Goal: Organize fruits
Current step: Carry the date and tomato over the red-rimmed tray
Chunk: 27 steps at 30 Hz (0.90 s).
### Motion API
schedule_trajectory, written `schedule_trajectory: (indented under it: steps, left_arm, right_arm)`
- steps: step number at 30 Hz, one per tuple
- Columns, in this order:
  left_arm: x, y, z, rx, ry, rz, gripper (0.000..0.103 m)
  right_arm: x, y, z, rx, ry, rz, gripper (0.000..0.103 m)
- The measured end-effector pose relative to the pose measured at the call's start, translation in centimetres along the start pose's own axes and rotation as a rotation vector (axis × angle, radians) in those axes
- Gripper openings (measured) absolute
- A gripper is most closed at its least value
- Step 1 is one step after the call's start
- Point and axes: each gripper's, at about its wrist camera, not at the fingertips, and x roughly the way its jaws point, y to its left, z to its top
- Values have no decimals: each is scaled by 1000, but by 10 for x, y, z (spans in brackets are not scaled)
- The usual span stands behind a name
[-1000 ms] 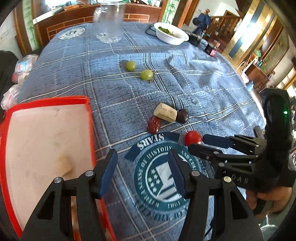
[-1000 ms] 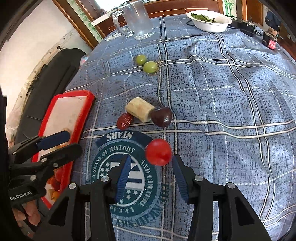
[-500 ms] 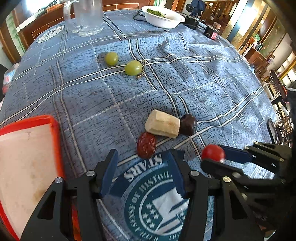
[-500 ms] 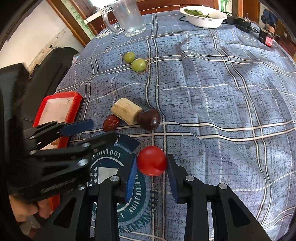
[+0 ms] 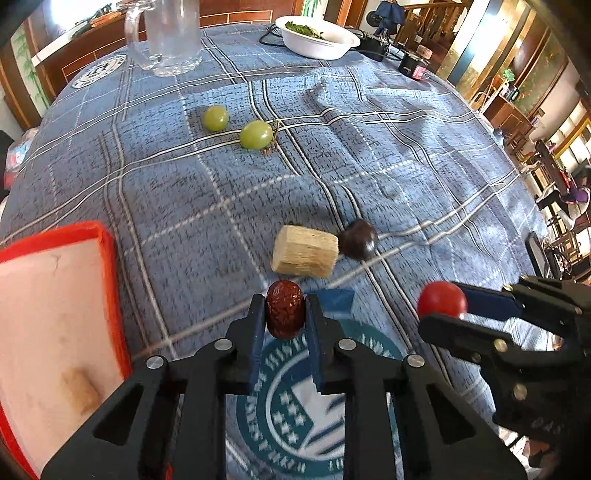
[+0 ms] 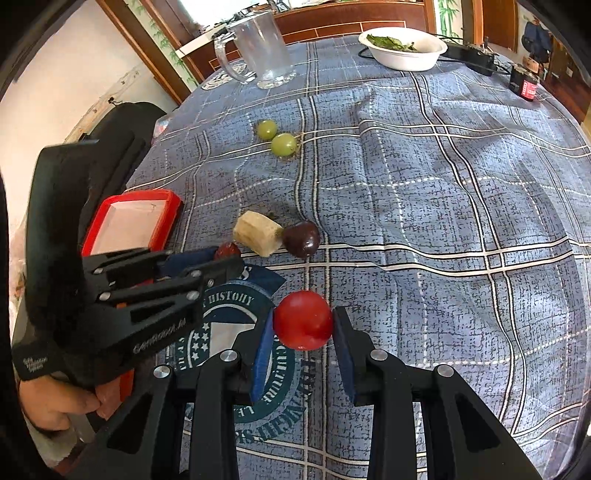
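Both grippers clamped on fruit over the blue checked tablecloth (image 5: 406,155).

The left gripper (image 5: 285,314) has its pads pressed on a wrinkled red date (image 5: 285,308), low over the cloth's round printed emblem (image 5: 291,402); the right gripper (image 6: 303,325) is closed on a red cherry tomato (image 6: 303,319) just beside it. Right ahead of the date lie a pale cut chunk (image 5: 304,251) and a dark round fruit (image 5: 358,239), touching each other and close enough to crowd the left fingertips. Two green grapes (image 5: 236,125) sit well apart, farther up the cloth. A red-rimmed tray (image 5: 107,280) lies to the left. A glass mug (image 5: 171,33), a white bowl of greens (image 5: 317,37) and a small jar (image 5: 415,66) stand at the far edge.
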Motion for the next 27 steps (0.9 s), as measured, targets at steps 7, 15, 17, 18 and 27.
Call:
schedule_trajectory:
  steps: [7, 15, 17, 18, 27]
  left_arm:
    - [-34, -1, -24, -11, -36, 27, 18]
    - [-60, 0, -42, -32, -66, 82, 18]
    - [-66, 1, -46, -41, -72, 91, 18]
    - [-68, 2, -48, -46, -76, 92, 18]
    - [-88, 16, -65, -99, -103, 105, 19]
  right_arm:
    - [-4, 9, -9, -21, 0, 36, 32]
    - [-7, 26, -15, -66, 4, 62, 32]
    - [-8, 33, -15, -82, 1, 69, 32]
    - [-9, 37, -15, -92, 0, 73, 32]
    - [-4, 67, -10, -162, 8, 114, 32]
